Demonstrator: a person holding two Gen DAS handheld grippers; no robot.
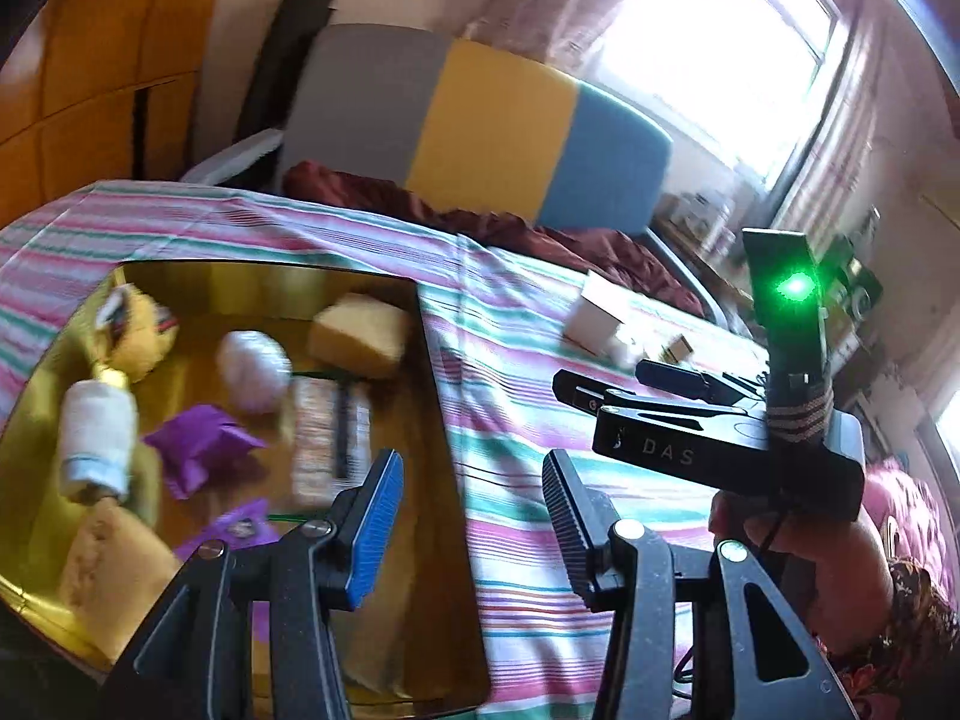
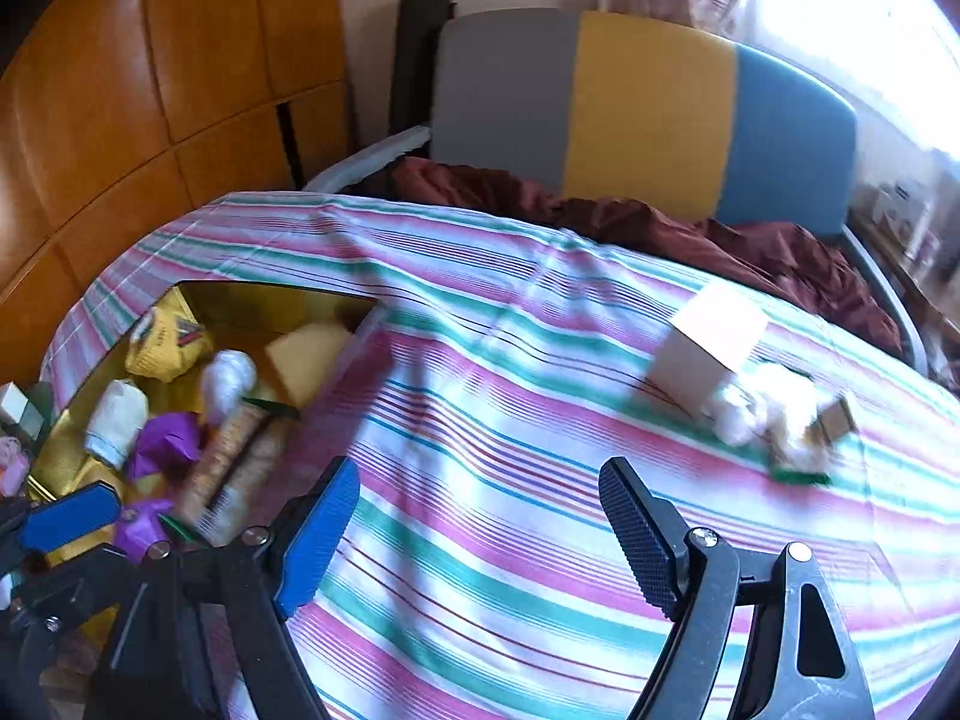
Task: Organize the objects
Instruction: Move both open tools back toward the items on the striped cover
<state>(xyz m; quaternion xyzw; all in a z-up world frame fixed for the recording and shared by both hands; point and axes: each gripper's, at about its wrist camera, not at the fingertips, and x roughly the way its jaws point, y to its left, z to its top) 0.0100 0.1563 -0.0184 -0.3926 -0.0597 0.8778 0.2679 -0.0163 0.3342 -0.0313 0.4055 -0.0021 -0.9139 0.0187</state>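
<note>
A gold tray (image 1: pixel 444 420) sits on a striped cloth (image 2: pixel 510 540), at the left of both views. In it lie a yellow sponge (image 1: pixel 360 333), a white ball (image 1: pixel 255 369), a purple wrapper (image 1: pixel 198 441), a white roll (image 1: pixel 96 441), a yellow pouch (image 2: pixel 165 342) and a long patterned packet (image 1: pixel 327 438), all blurred. The left gripper (image 1: pixel 474 516) is at the bottom of its view, over the tray's right edge, jaws parted and empty. The right gripper (image 2: pixel 480 540) hangs over bare cloth at the bottom of its view, jaws spread wide, nothing between them; in the left view it shows at the right, gripped by a hand (image 1: pixel 798 546). A white box (image 2: pixel 705 348) stands on the cloth at right, just beside white fluff (image 2: pixel 762 414) and a small tan block (image 2: pixel 837 420). A gray, yellow and blue headboard (image 2: pixel 648 102) fills the top.
</note>
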